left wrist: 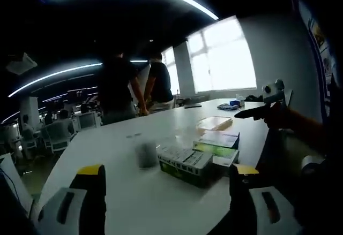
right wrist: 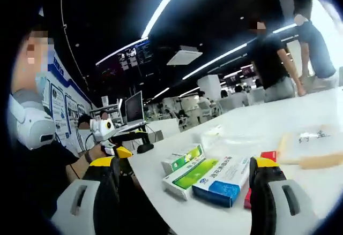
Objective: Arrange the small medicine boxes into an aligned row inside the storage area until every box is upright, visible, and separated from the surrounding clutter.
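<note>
Several small medicine boxes lie in a loose cluster on the white table (left wrist: pixel 107 154). In the left gripper view a green-and-white box (left wrist: pixel 187 165) is nearest, with flat pale boxes (left wrist: pixel 218 141) behind it. My left gripper (left wrist: pixel 166 189) is open just short of them, holding nothing. My right gripper (left wrist: pixel 251 113) comes in from the right in a hand, above the table's far side. In the right gripper view a green-and-white box (right wrist: pixel 182 159), a second green one (right wrist: pixel 190 177), a blue-and-white box (right wrist: pixel 222 181) and a red box (right wrist: pixel 268 156) lie ahead of the open right gripper (right wrist: pixel 185 187). The left gripper (right wrist: pixel 110 133) shows at the left.
A clear flat lidded box (left wrist: pixel 214 122) and a blurred grey cup-like thing (left wrist: pixel 144 153) sit by the cluster. A crumpled clear bag (right wrist: pixel 220 136) lies behind the boxes. Two people (left wrist: pixel 134 88) stand at the table's far edge. A laptop (right wrist: pixel 134 109) is on a desk behind.
</note>
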Tool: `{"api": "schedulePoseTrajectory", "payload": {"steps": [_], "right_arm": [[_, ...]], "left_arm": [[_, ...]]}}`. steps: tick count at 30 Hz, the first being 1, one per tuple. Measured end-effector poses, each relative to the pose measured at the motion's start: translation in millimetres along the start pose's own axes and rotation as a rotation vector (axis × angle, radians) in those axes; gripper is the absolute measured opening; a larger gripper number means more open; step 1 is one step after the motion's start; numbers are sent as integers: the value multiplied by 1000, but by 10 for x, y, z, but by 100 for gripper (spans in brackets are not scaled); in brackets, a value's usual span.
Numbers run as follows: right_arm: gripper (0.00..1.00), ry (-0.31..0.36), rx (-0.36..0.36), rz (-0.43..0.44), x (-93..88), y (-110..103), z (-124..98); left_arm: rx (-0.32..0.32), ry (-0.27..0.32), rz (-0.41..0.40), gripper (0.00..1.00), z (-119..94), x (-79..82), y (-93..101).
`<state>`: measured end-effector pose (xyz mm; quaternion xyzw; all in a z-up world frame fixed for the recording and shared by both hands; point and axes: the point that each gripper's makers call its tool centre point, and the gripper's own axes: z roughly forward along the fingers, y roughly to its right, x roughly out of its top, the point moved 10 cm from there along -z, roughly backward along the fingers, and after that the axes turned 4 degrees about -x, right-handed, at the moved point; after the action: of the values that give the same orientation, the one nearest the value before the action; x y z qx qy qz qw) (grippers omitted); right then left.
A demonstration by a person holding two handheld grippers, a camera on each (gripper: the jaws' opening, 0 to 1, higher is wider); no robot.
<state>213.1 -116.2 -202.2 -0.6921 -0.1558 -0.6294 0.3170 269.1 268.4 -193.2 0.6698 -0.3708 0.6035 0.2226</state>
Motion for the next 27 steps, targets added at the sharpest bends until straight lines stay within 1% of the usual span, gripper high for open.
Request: {"api": "schedulePoseTrajectory", "payload": {"steps": [3,8,9,11,13,19,22,24,27], "right_arm": [[100,6,-11,19,4,2,-69],[100,44,-38,23,36,-9,-119],[100,45,-37,27,42,-11,-117],[100,35,-13,48,46,-41,-100],[100,40,-7,45,54,-57,-86],[100,22,-14,32,51,-69,-70],[100,28,-20,35,71,-67,-88],[100,53,-35,39,81,-54,-108],[100,51,-41,49,73,-40,-127]], "left_arm": [[-7,7,-10,96,11,-9,7],[-11,6,-10,96,28,-12,13],[-12,9,-12,96,31,-10,17],[-16,8,-17,96,46,-19,26],[-18,2,-14,96,53,-23,48],[-21,-1,-24,96,62,-47,59],[-23,-10,-27,96,62,-62,62],[-23,-8,-27,96,58,-61,62],[-27,0,-37,96,55,-59,62]]}}
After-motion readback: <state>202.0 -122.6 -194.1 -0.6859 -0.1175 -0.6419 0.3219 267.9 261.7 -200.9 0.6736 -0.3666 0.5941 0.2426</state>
